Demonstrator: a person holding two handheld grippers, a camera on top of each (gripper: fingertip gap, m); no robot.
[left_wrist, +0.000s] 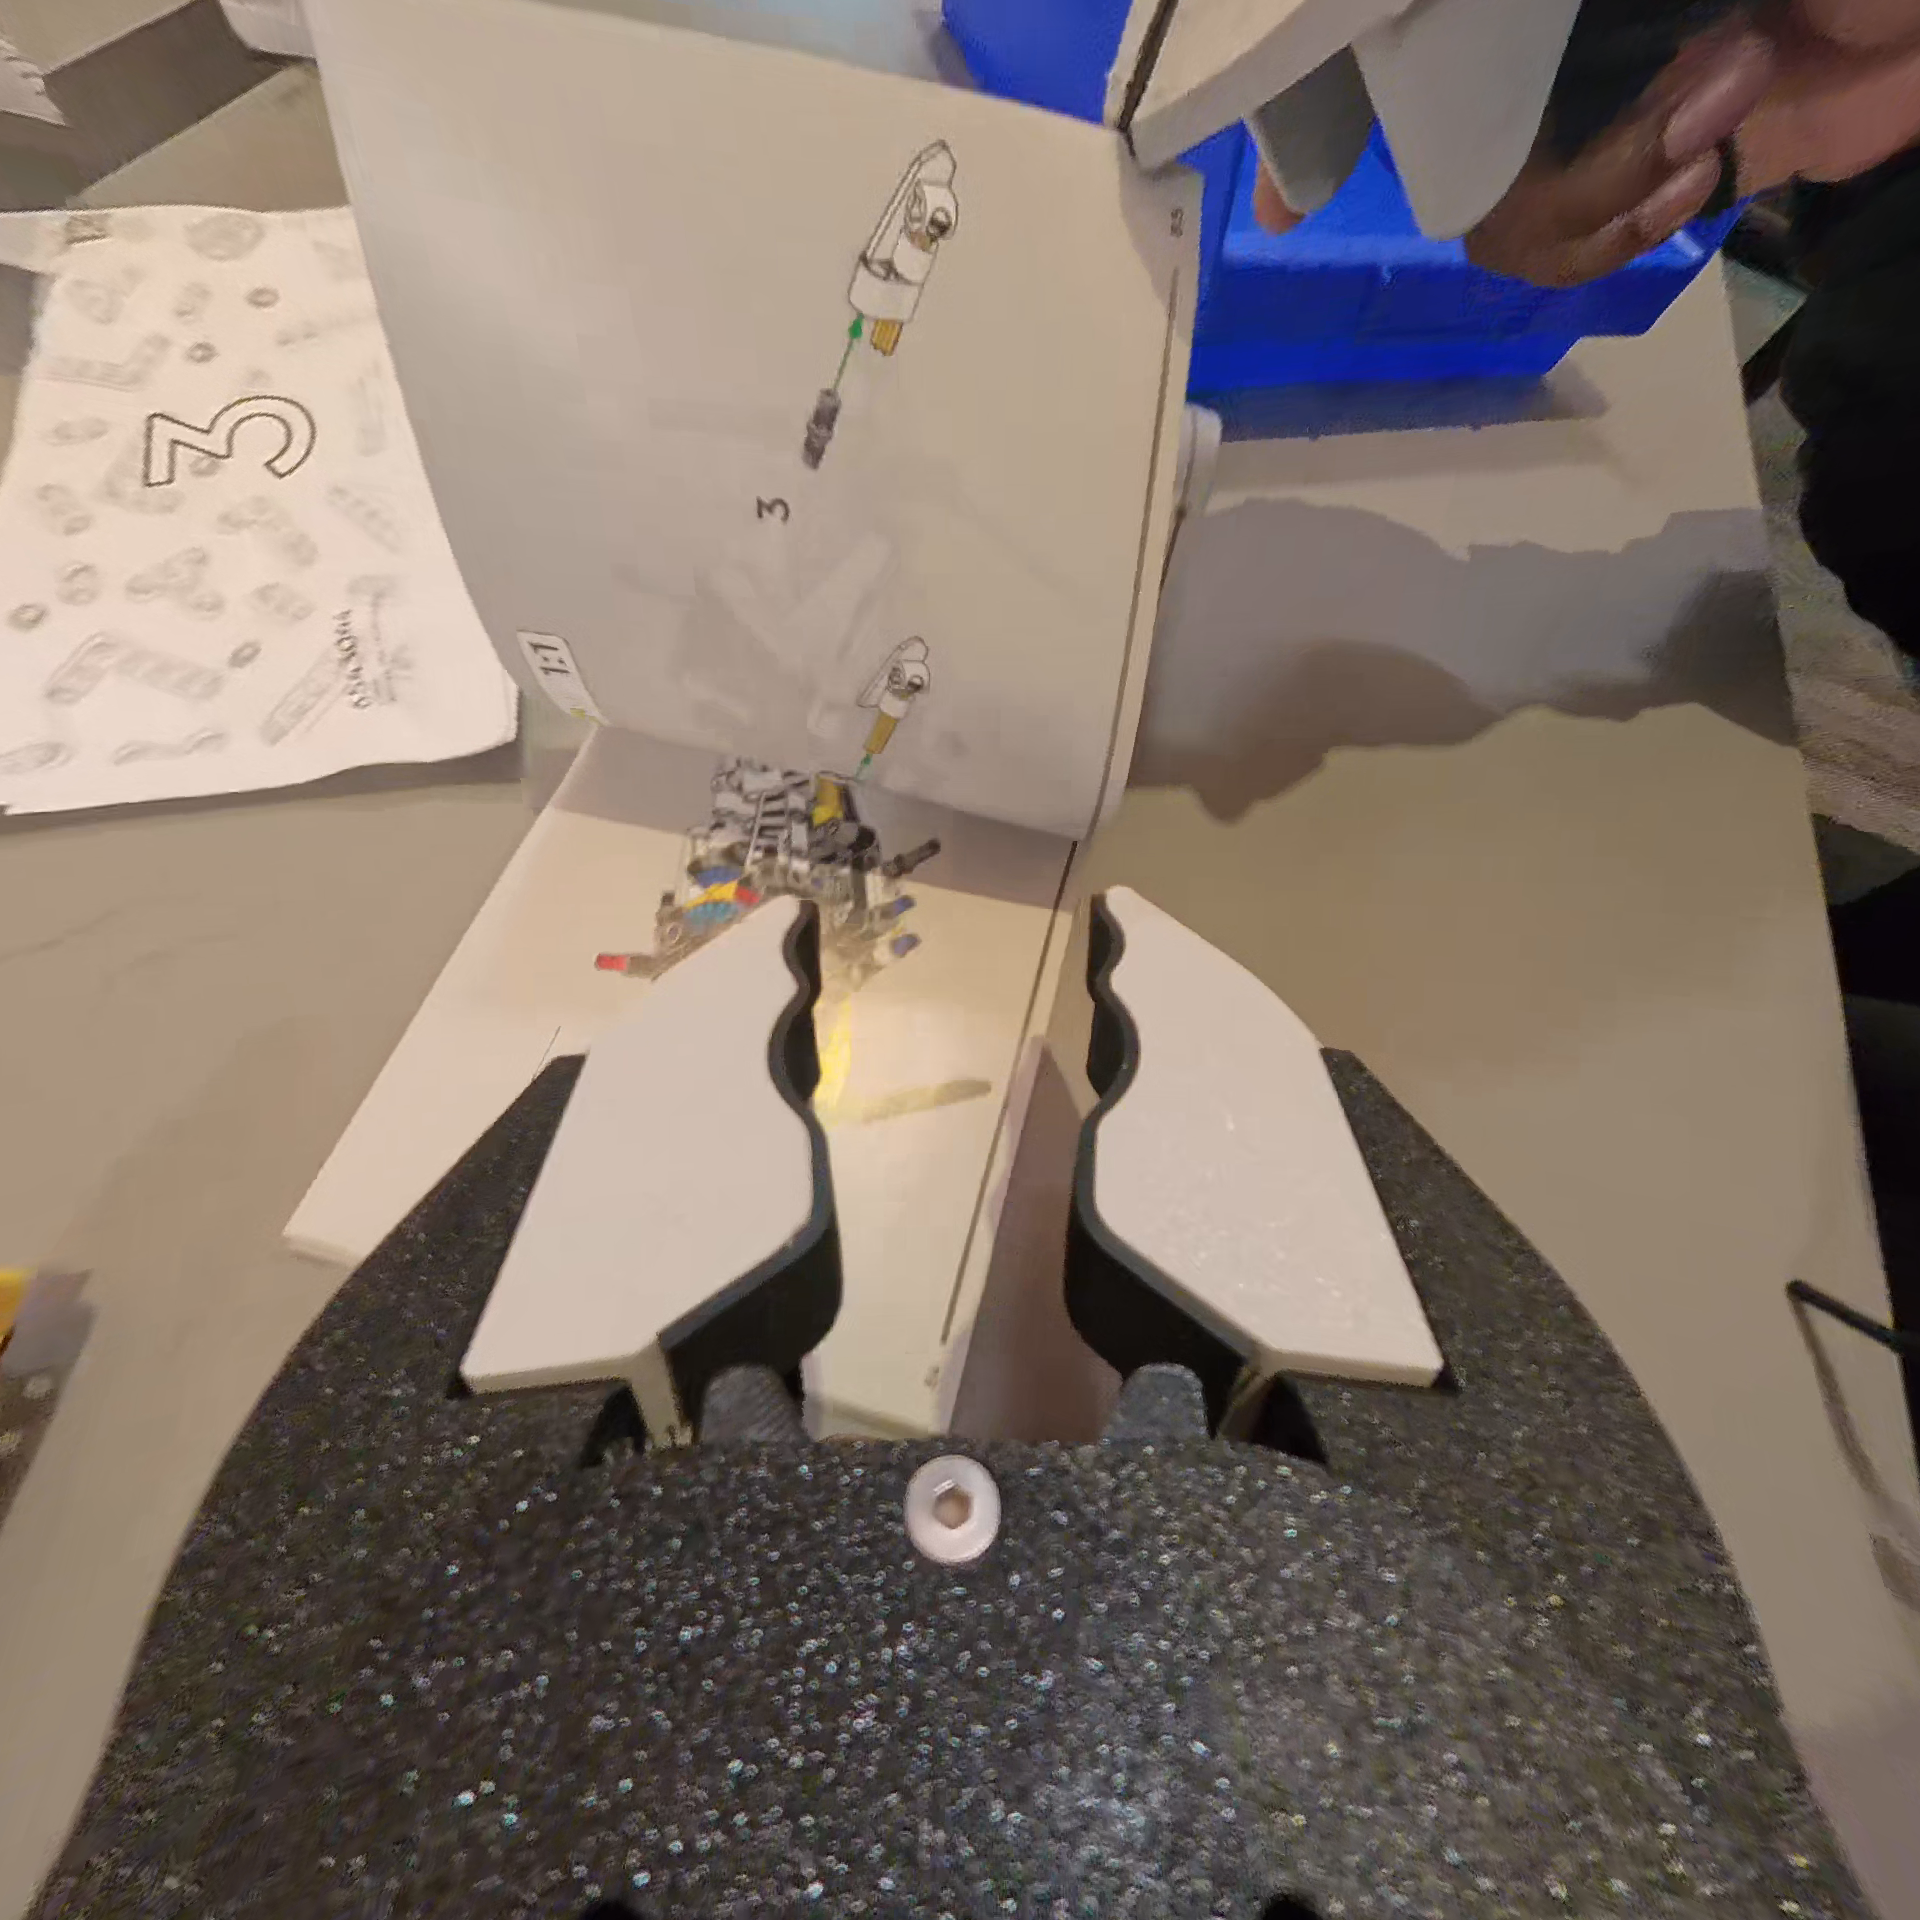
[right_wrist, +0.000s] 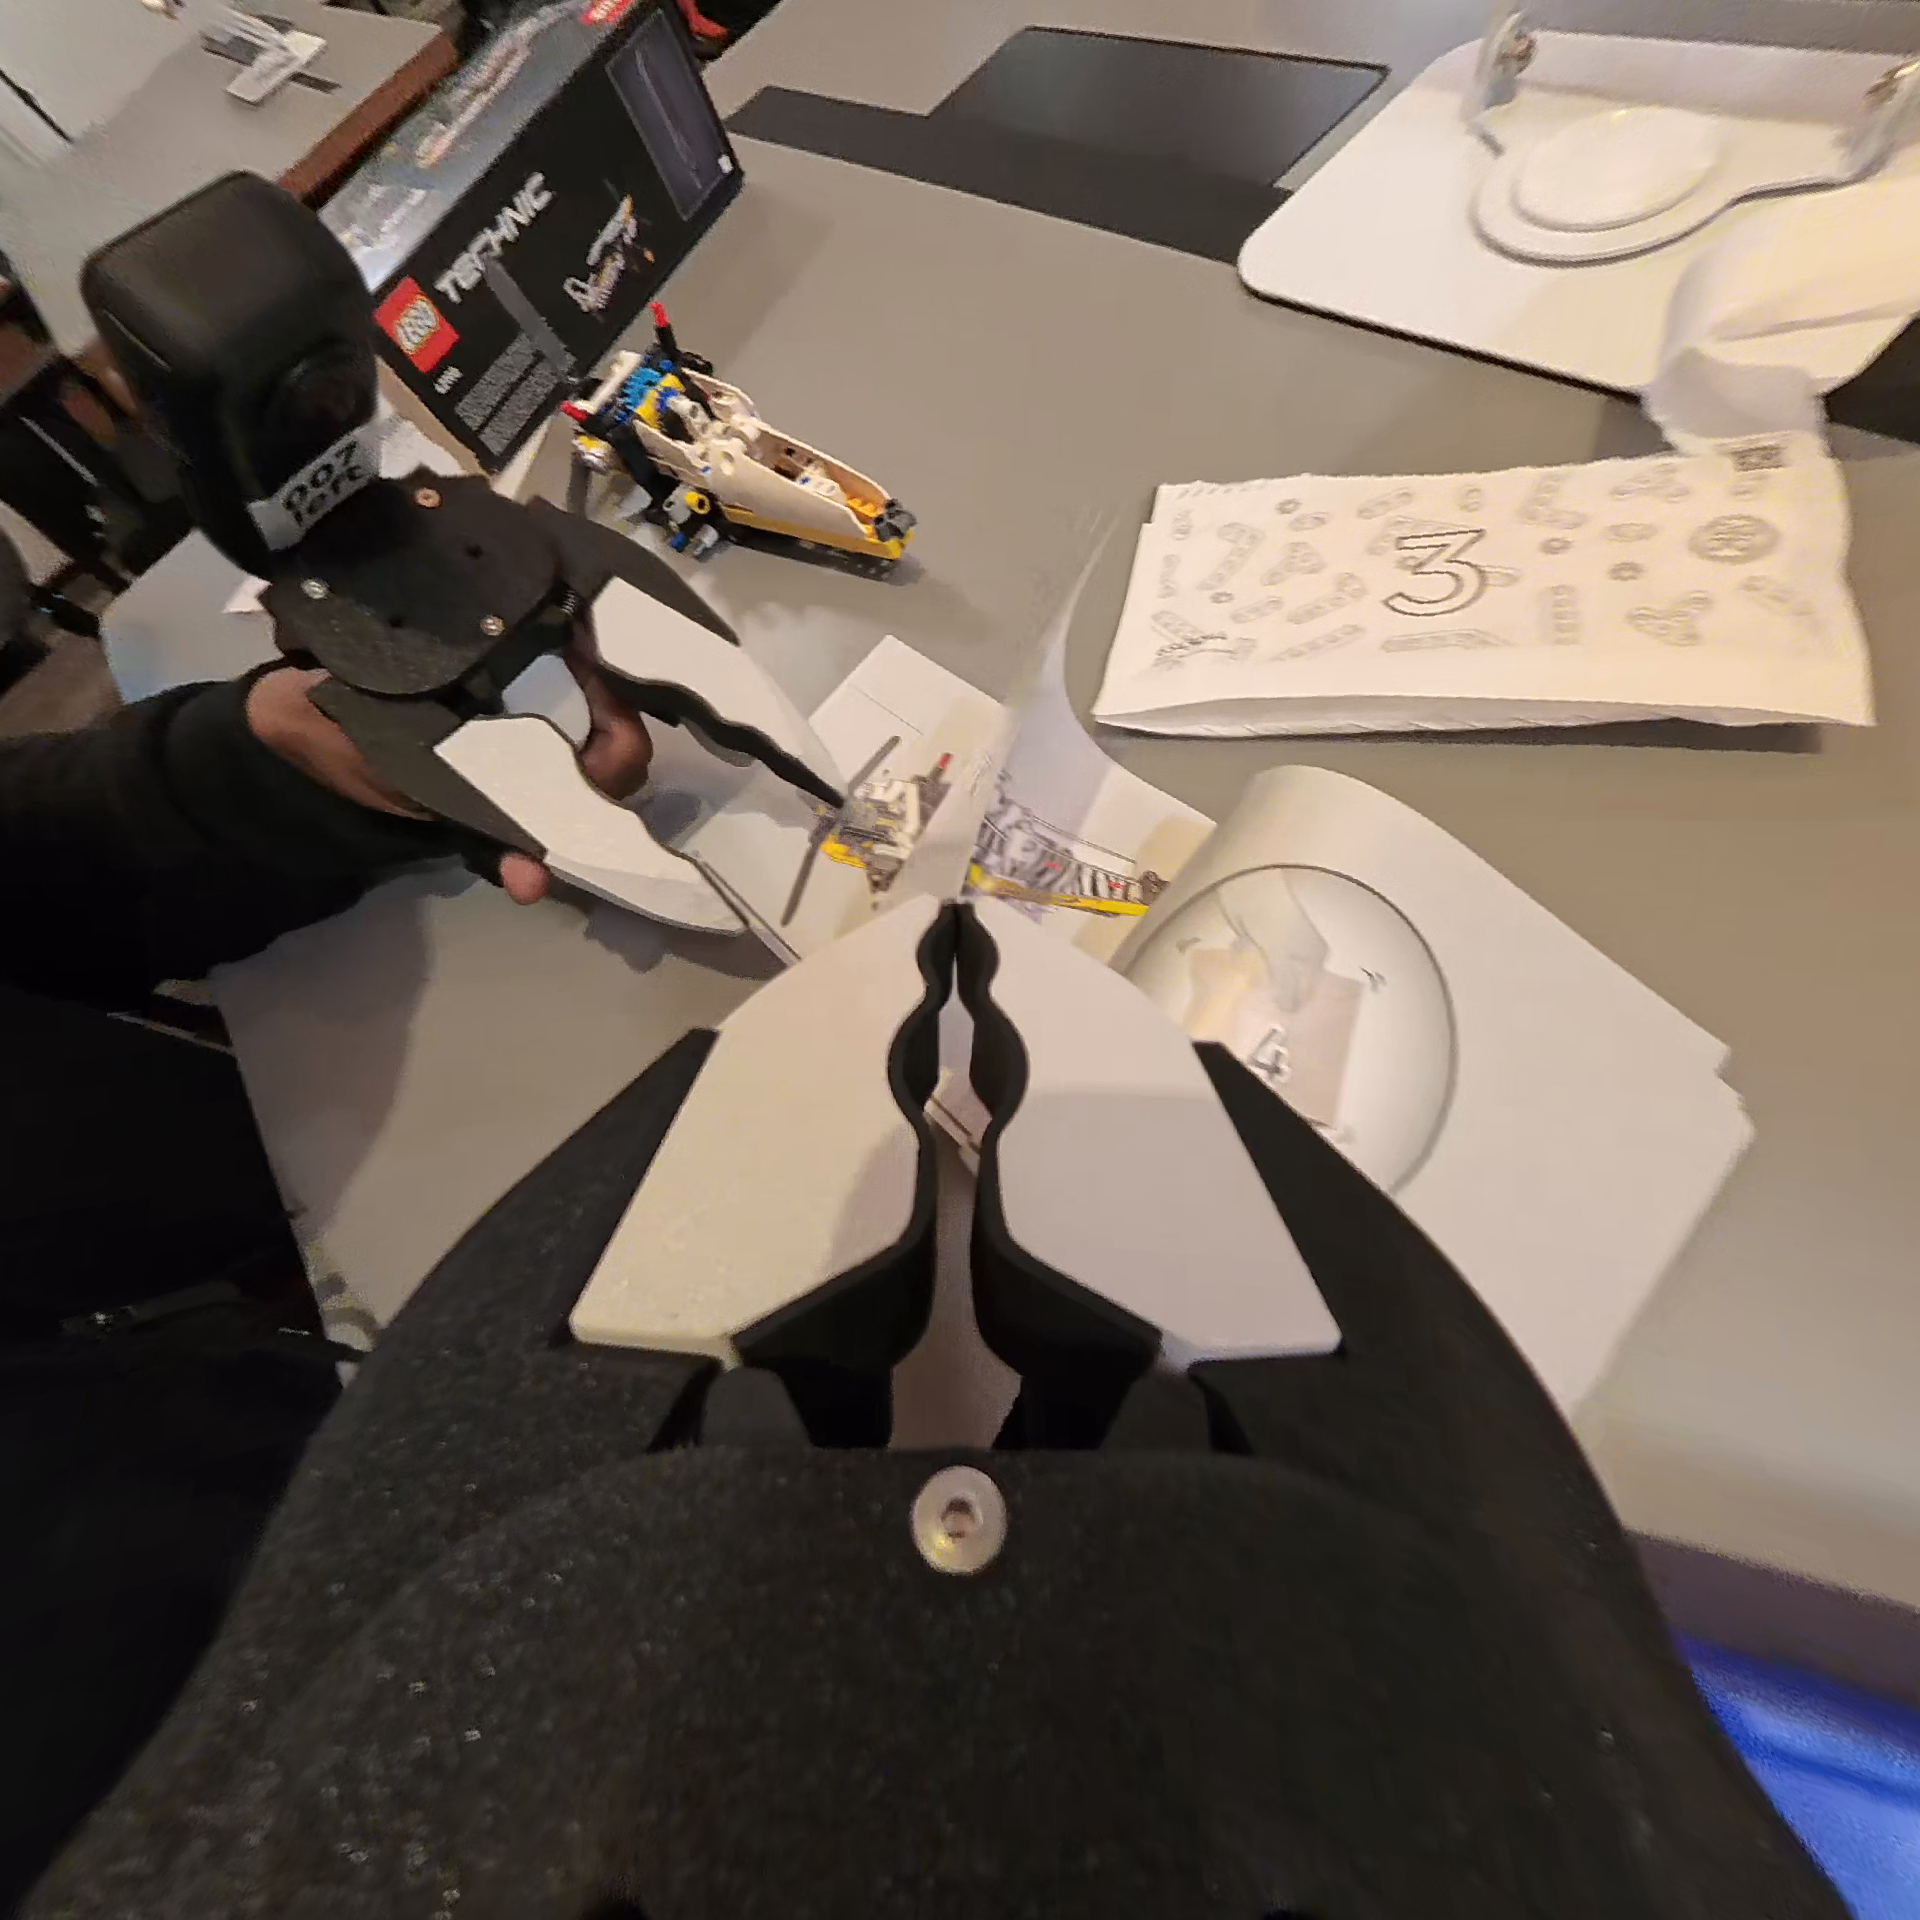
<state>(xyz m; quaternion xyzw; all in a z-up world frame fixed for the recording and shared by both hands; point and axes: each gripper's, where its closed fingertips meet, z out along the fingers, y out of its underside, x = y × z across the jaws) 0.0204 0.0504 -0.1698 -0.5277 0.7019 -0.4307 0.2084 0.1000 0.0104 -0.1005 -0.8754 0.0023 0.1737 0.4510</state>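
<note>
An open instruction booklet (left_wrist: 499, 1039) lies on the grey table (left_wrist: 1455, 935). My right gripper (right_wrist: 951, 914) is shut on the edge of one booklet page (right_wrist: 997, 790) and holds it lifted. In the left wrist view it (left_wrist: 1143, 135) pinches the top corner of that page (left_wrist: 779, 416), which stands upright and curved. My left gripper (left_wrist: 951, 914) is open and empty, low over the flat page. Its left finger (left_wrist: 707, 1091) lies over the page, its right finger (left_wrist: 1226, 1122) over the table beside the booklet's edge. It also shows in the right wrist view (right_wrist: 779, 862).
A white paper bag (right_wrist: 1455, 592) lies beyond the booklet, also in the left wrist view (left_wrist: 208, 499). A brick-built model (right_wrist: 748, 468) and a black box (right_wrist: 540, 239) stand at the back left. A white tray (right_wrist: 1455, 291) is at the back right. A blue bin (left_wrist: 1403, 291) stands behind the lifted page. Spacing between my two grippers at the tips: around 12 cm.
</note>
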